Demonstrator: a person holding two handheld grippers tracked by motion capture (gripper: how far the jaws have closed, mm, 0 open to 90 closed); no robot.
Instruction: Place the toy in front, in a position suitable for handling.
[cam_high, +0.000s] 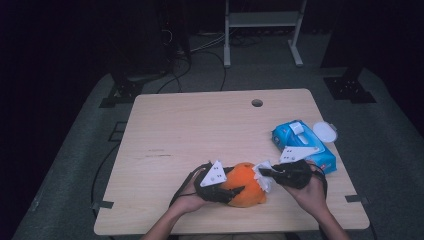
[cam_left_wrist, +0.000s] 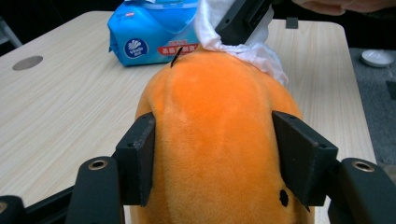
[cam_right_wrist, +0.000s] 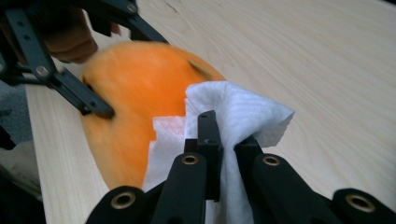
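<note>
Orange plush toy (cam_high: 245, 185) near table edge (cam_high: 230, 231)

orange plush toy (cam_left_wrist: 219, 140), white tissue (cam_right_wrist: 233, 121), blue pack (cam_high: 302, 145)

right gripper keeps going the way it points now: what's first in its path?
Probably the orange plush toy: the right gripper, shut on a white tissue, already has the tissue against it. Depth looks slight.

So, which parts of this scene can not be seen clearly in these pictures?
- Underside of the round orange plush toy: left gripper view, cut off by the bottom edge.
- Small print on the blue tissue pack: left gripper view, too small.
- Plush surface under the white paper tissue: right gripper view, covered by tissue, and blurred beside it.
</note>
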